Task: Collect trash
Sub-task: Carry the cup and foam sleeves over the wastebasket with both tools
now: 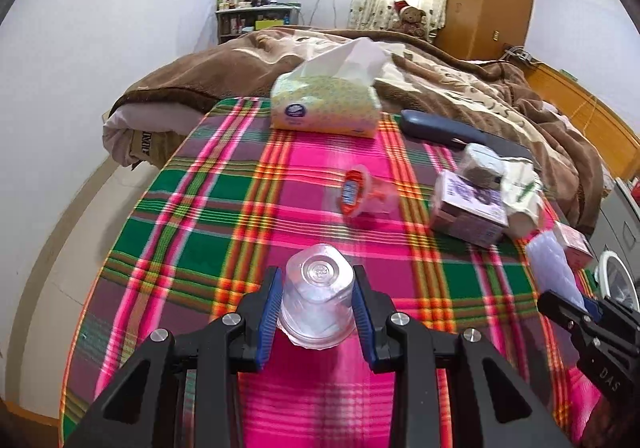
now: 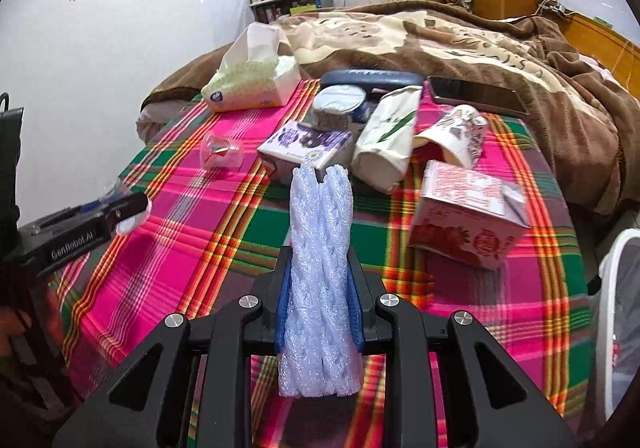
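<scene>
Trash lies scattered on the plaid cloth (image 2: 192, 232), and some of it we can barely read: the small clear wrapper (image 1: 354, 196) is blurred, and the white bin (image 2: 618, 312) is cut off at the right edge. Our left gripper (image 1: 316, 304) is clamped on a clear plastic cup (image 1: 317, 306), bottom pointing forward between the blue pads. Our right gripper (image 2: 320, 288) pinches a strip of white foam wrap (image 2: 320, 280) that juts well past the fingertips, above the cloth.

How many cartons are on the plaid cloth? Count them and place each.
2. The purple carton lies mid-table, just beyond the foam wrap in the right tongs. The red strawberry carton sits nearer the right edge. Others may hide behind the clutter.
</scene>
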Available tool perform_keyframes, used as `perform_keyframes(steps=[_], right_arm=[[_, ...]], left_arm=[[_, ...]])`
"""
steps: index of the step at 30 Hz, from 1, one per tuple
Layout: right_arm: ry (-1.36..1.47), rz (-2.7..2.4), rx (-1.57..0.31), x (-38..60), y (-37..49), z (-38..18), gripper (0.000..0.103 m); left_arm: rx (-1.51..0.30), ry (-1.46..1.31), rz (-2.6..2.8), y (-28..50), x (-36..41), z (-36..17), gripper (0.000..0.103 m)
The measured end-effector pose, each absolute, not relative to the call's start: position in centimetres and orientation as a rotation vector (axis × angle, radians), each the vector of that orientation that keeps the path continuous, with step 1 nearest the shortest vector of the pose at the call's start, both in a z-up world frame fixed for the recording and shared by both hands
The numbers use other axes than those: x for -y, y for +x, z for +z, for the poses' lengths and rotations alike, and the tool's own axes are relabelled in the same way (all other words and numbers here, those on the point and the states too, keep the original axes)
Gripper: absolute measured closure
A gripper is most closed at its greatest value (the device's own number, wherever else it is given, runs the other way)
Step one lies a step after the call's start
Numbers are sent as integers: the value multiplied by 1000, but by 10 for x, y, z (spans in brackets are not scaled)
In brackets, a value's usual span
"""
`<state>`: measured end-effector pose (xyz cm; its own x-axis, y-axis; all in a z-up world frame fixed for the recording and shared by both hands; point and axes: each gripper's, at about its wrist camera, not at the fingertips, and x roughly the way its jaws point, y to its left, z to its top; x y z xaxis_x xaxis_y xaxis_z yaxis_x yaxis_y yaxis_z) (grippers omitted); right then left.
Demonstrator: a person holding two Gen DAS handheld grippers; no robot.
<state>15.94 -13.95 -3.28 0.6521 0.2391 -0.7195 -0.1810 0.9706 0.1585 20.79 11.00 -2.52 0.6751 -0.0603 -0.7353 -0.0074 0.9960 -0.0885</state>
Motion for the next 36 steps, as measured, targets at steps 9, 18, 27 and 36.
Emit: perform_keyframes(steps=[9,18,27,36], right_arm=[[109,182,-791,169,145,-23,78],[155,120,-753,207,130,-14,78],[182,46,-728,252,112,-10,78],[231,-53,-713,303,101,-8,78]], left_arm=[[-799,-44,-123,189,-64,-6,68],[-777,-16,-197,175,-20,7,68],[-753,28,-304,163,41,18,68],[-744,74,-417,158,108,25,68]])
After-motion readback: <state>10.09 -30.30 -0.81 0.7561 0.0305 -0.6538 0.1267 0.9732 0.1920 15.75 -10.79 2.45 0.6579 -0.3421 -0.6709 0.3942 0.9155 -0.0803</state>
